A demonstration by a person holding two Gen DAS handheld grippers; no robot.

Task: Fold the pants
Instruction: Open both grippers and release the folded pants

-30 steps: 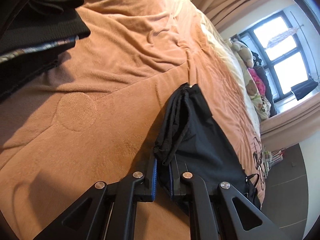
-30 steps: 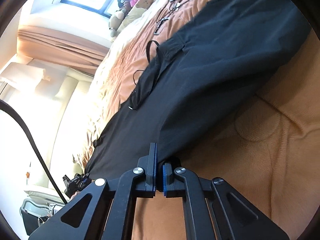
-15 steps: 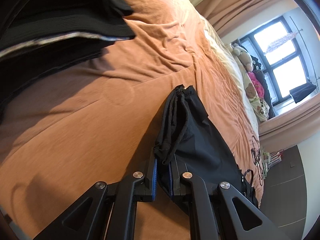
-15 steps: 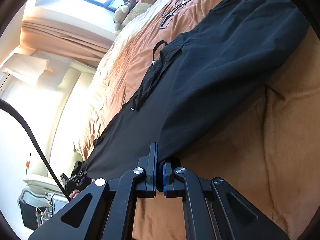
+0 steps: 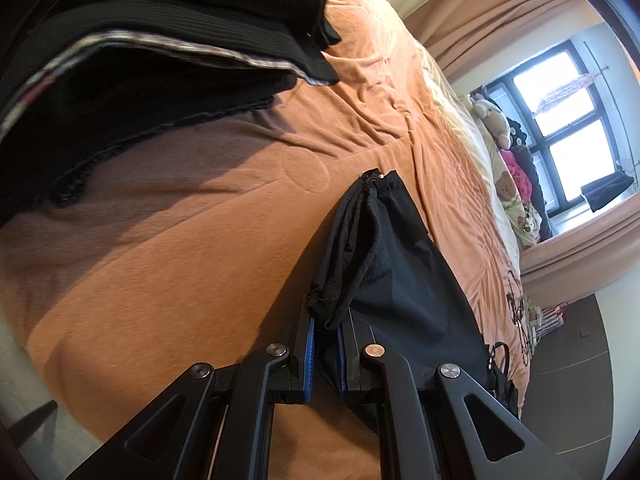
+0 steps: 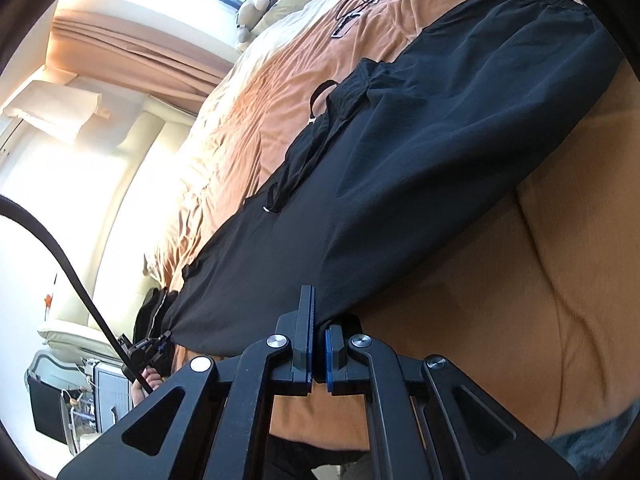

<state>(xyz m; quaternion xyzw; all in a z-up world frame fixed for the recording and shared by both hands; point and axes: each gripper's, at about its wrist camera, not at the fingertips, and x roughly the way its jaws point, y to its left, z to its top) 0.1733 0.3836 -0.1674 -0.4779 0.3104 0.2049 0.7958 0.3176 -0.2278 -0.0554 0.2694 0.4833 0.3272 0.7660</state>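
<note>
Black pants (image 6: 420, 168) lie stretched along the orange bedspread (image 6: 560, 320), the elastic waistband at the far upper right. My right gripper (image 6: 319, 344) is shut on the near edge of the pants. In the left wrist view my left gripper (image 5: 325, 344) is shut on the bunched leg hem of the pants (image 5: 384, 264), lifted a little off the bedspread (image 5: 180, 260). The left gripper also shows small at the far end of the pants in the right wrist view (image 6: 154, 350).
A stack of folded dark clothes (image 5: 140, 60) lies on the bed at the upper left of the left wrist view. Stuffed toys (image 5: 508, 160) sit by the window (image 5: 568, 120). Curtains, a headboard and floor lie beyond the bed edges.
Both grippers stay shut on the pants. The left gripper has carried the hem toward the stack of dark clothes, which looms larger. The right view has shifted, showing more of the waistband.
</note>
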